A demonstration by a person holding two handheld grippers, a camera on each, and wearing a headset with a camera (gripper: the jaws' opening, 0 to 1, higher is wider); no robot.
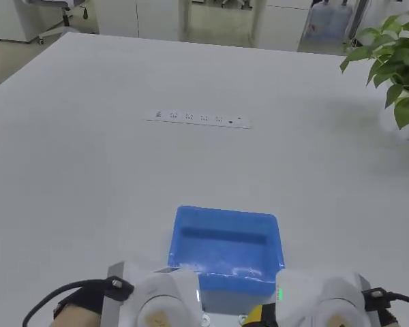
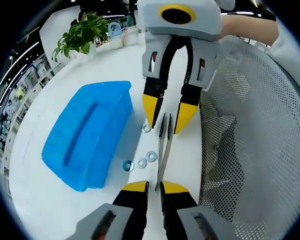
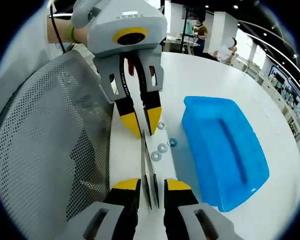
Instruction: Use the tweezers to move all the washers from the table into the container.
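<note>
**A:** How far along is the job?

**B:** Barely begun, by my reading. A wide white table [image 1: 204, 82] holds a blue container [image 2: 85, 135] close to the person's edge. Its floor looks bare, though the tinted plastic could hide a washer. The tweezers [image 2: 163, 150] lie flat on the table, not yet lifted. Four washers [image 2: 151, 156] lie loose in the narrow strip between the tweezers and the container's wall, so all four are left to move.

**A:** And the grippers?

**B:** They face each other, one at each end of the tweezers. The right gripper [image 3: 151, 186] has its jaws moderately apart, straddling its end without touching it. The left gripper [image 2: 155, 187] has its jaws drawn narrow about the other end. I cannot tell whether they pinch it.

**A:** What room is there to move?

**B:** There is plenty beyond the container. The far tabletop is open apart from a socket strip [image 1: 198, 118] and a plant [image 1: 395, 68] at the right edge. The near side is tight. A grey mesh panel [image 2: 250, 125] rises just past the table edge beside the tweezers, and the container wall hems in the other side. One washer lies just beside that wall.
</note>
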